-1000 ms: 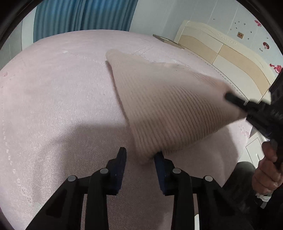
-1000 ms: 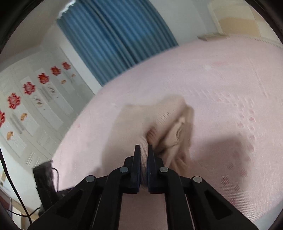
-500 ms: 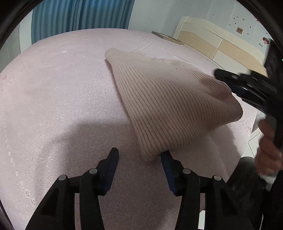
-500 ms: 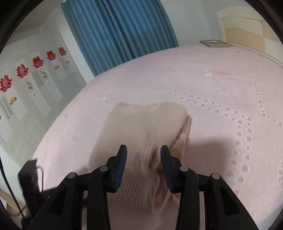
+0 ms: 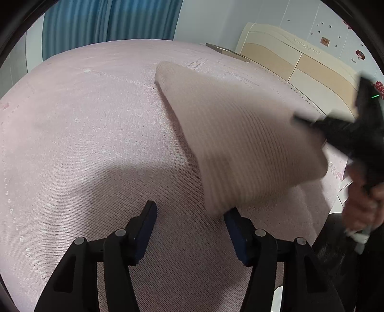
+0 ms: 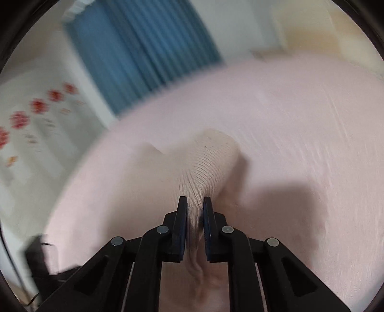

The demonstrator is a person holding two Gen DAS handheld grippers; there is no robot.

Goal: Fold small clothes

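one hand-held gripper (image 6: 195, 204) pinches the ribbed garment (image 5: 240, 144); left hand-held gripper (image 5: 190, 216) spread.

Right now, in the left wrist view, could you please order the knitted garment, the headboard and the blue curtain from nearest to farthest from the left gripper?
From the left gripper:
1. Knitted garment, just ahead, right.
2. Headboard, far right.
3. Blue curtain, beyond the bed, upper left.

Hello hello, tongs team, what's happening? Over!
Left tongs open, empty. Right tongs shut on beige knit top, lifting one end off pink bed. Nothing in the way.
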